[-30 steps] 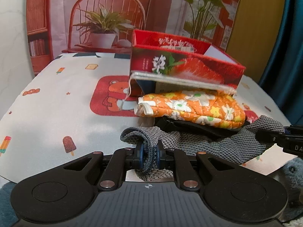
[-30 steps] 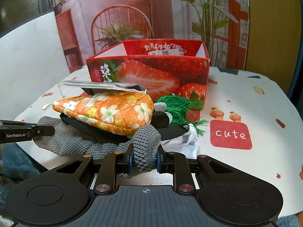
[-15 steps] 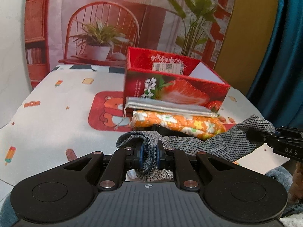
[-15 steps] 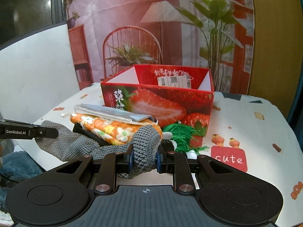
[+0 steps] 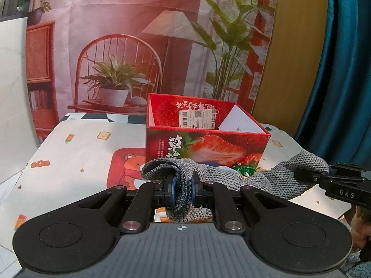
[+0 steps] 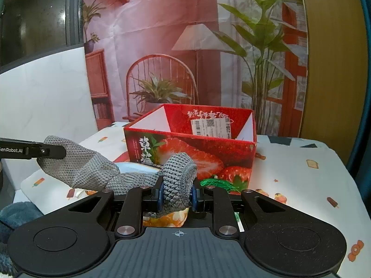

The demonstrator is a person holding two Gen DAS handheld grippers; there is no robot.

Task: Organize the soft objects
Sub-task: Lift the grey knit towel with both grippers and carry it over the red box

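The right gripper (image 5: 324, 180) bears "DAS" in the left wrist view; the left gripper (image 6: 34, 150) reads "GenRobot.AI". The strawberry box (image 6: 190, 153) shows "草"; its barcode label (image 6: 212, 127) is illegible.

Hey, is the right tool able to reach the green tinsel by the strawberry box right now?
Probably not yet. The right tool is shut on one end of the grey knit cloth, so it has no free grip, though the green tinsel lies just ahead, beside the strawberry box.
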